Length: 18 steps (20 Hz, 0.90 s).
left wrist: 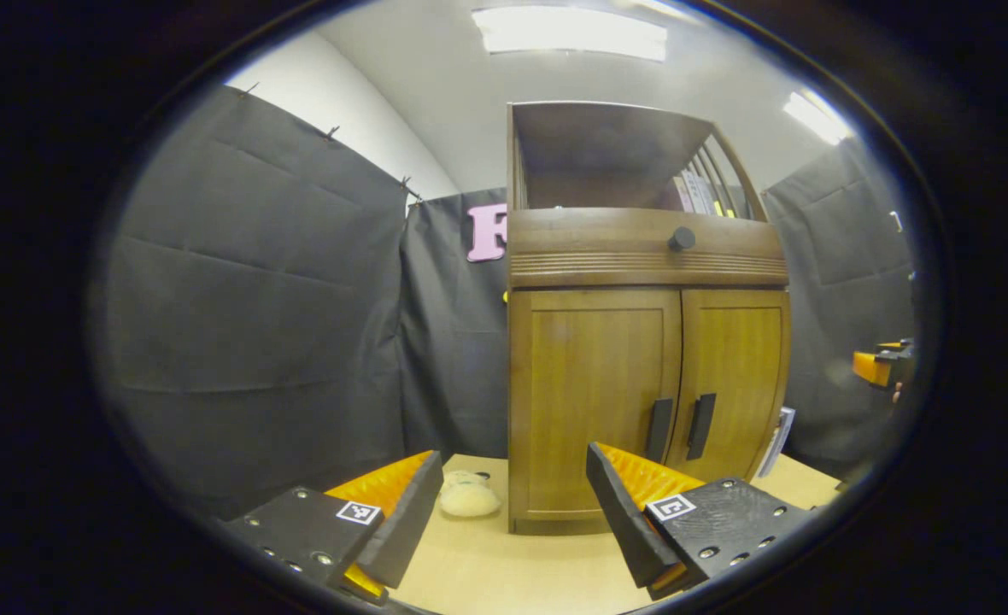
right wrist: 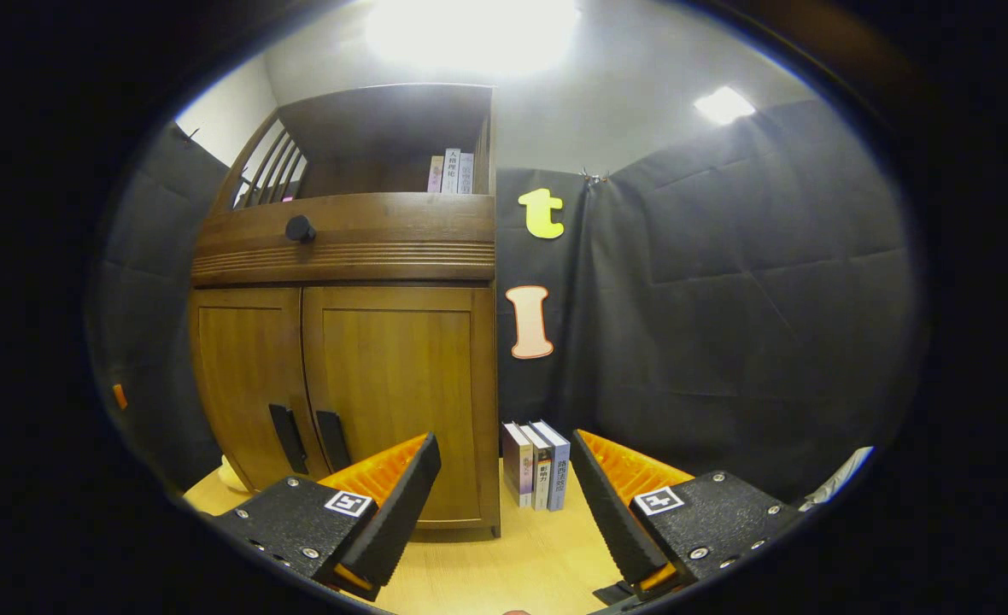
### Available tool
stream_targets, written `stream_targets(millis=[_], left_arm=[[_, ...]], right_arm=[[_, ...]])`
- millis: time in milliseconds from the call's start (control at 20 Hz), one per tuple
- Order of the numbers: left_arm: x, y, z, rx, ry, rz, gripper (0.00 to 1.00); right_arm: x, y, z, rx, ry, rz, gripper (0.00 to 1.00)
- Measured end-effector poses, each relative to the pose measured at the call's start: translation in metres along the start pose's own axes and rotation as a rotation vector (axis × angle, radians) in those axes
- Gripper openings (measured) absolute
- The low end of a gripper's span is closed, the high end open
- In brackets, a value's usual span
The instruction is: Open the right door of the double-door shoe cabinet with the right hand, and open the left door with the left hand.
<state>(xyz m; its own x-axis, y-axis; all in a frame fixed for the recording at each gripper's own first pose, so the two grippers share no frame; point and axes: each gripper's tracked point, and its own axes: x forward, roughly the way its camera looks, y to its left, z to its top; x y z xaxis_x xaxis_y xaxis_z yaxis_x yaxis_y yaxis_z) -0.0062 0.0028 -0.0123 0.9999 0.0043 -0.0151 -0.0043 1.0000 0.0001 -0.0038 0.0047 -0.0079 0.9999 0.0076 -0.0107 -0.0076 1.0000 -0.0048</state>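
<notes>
A brown wooden shoe cabinet [left wrist: 641, 256] stands on a light wooden table, both doors closed. In the left gripper view the left door [left wrist: 589, 393] and right door [left wrist: 739, 367] each carry a dark vertical handle [left wrist: 659, 429] [left wrist: 701, 424] by the centre seam. My left gripper [left wrist: 512, 470] is open, some way in front of the cabinet's left edge. The right gripper view has the left door [right wrist: 243, 376], the right door [right wrist: 406, 376] and both handles [right wrist: 287, 438] [right wrist: 332, 440]. My right gripper [right wrist: 504, 457] is open, off the cabinet's right corner. The other gripper [left wrist: 884, 367] appears at the far right of the left gripper view.
A drawer with a round dark knob [left wrist: 682, 239] and an open shelf holding books [right wrist: 451, 171] sit above the doors. Three books [right wrist: 538, 465] stand beside the cabinet's right side. A pale soft object [left wrist: 468, 495] lies by its left side. Black cloth walls surround the table.
</notes>
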Motion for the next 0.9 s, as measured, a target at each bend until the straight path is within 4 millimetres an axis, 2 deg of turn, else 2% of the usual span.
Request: stream_targets(millis=[300, 550, 850, 900], left_arm=[[0.003, -0.001, -0.007, -0.009, 0.012, -0.007, 1.0], [-0.003, 0.001, -0.026, -0.019, 0.036, -0.011, 1.0], [-0.013, 0.014, -0.045, -0.037, 0.077, 0.004, 1.0], [-0.014, 0.014, -0.047, -0.049, 0.086, -0.001, 0.96]], right_arm=[[0.005, 0.014, -0.009, 0.005, 0.024, 0.028, 0.95], [0.019, 0.031, -0.013, -0.028, 0.017, 0.061, 0.95], [0.046, 0.077, -0.002, -0.025, 0.015, 0.155, 0.95], [0.051, 0.087, 0.0, -0.02, 0.019, 0.175, 0.95]])
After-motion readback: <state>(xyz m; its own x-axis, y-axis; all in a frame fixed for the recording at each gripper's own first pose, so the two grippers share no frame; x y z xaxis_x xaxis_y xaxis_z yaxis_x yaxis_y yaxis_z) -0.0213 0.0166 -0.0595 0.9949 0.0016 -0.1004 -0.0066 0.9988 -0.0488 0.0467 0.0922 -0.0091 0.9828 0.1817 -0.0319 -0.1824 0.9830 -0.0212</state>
